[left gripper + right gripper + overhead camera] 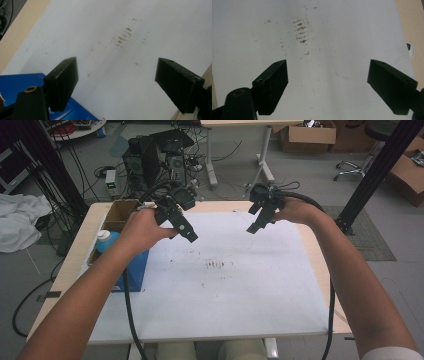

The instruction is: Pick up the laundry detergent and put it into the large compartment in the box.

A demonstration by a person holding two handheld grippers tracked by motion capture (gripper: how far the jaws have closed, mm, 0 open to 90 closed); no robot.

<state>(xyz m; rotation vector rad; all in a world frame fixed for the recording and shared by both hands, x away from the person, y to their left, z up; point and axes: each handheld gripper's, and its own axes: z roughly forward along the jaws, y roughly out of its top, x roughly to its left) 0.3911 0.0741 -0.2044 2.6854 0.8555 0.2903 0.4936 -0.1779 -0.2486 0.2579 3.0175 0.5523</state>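
Note:
My left gripper (187,234) hovers over the far left part of a white mat (225,295), its jaws wide open with nothing between them. In the left gripper view its jaws (116,67) frame bare mat and a patch of brown stains (122,37). My right gripper (253,226) hangs above the far middle of the mat, tilted down and left. The right gripper view shows this gripper (328,66) open and empty over the same stains (300,31). On the mat the stains (216,264) lie between the two hands.
A blue box (134,270) stands at the mat's left edge, its corner (22,82) under my left jaw. Beside it are a bottle with a white cap (103,238) and an open cardboard box (120,212). Cables trail from both grippers toward the table's near edge.

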